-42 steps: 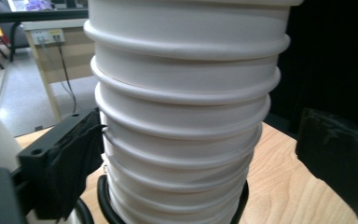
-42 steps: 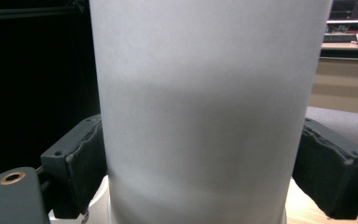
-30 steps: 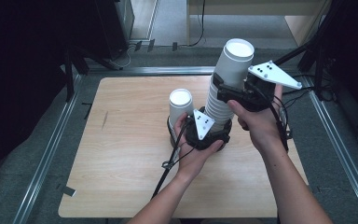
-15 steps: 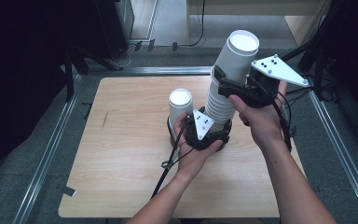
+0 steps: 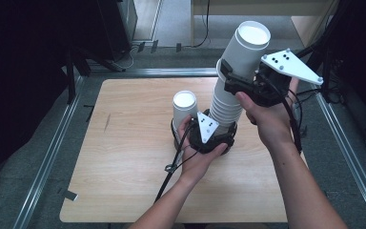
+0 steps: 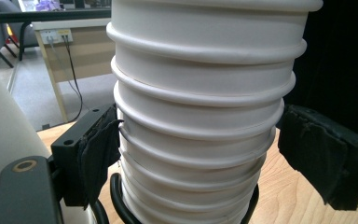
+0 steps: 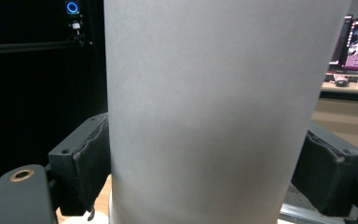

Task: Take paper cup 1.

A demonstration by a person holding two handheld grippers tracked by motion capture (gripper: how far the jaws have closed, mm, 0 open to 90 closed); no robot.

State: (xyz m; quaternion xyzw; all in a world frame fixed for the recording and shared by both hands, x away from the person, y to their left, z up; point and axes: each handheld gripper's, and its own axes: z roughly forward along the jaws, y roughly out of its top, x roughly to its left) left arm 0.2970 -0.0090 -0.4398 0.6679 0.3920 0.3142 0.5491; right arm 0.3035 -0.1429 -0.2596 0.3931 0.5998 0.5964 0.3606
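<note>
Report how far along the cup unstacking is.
Done: one single cup stands upside down on the table. In hand: the right hand-held gripper grips the top cup, its jaws having just closed further, while the left hand-held gripper steadies the stack low down. Left: many nested cups, their rims showing in the left gripper view.
</note>
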